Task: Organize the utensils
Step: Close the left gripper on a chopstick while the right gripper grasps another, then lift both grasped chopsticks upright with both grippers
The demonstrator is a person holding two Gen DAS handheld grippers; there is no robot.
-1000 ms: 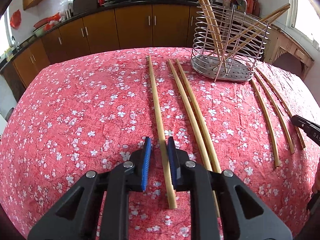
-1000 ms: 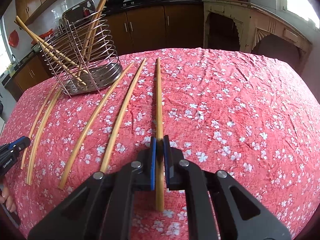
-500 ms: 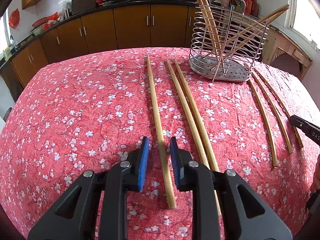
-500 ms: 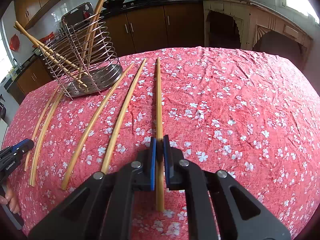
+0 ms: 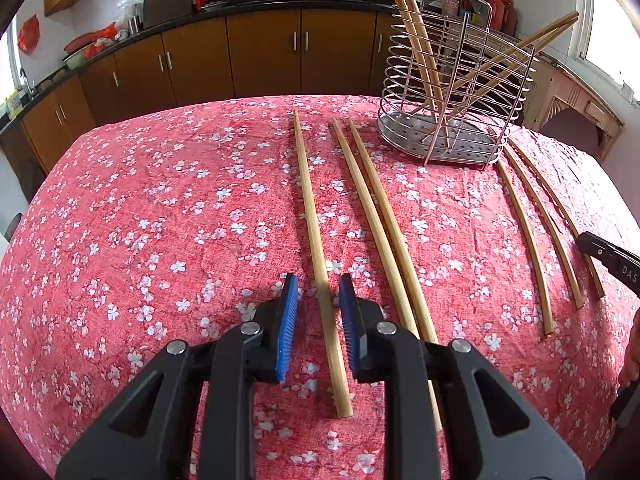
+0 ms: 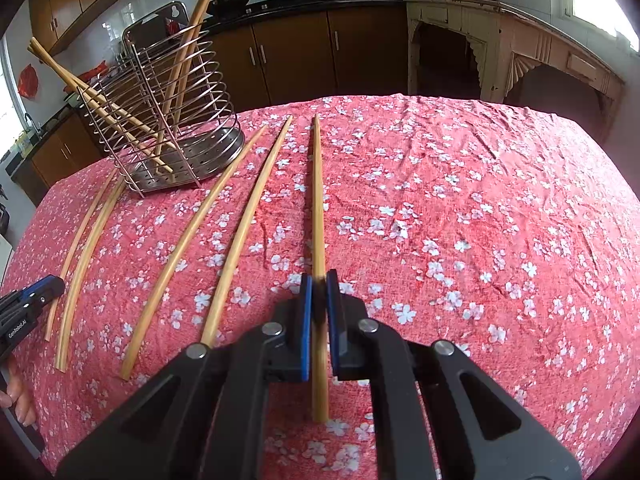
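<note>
Wire utensil rack (image 5: 454, 92) stands at the far side of the cloth-covered table (image 5: 120, 220); several chopsticks lean inside it. Loose chopsticks lie on the cloth, running toward the rack. Left wrist view: single chopstick (image 5: 318, 252) leftmost, a close pair (image 5: 382, 240) to its right, three more (image 5: 540, 232) right of the rack. Kitchen cabinets (image 5: 260, 52) behind the table.

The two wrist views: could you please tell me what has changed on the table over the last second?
Very little. The left gripper has just been closing slightly around the leftmost chopstick, which lies between its fingers with gaps on both sides, not gripped. The right gripper stays shut on the rightmost chopstick, which still lies on the tablecloth. The other chopsticks and the wire holder have not moved.
</note>
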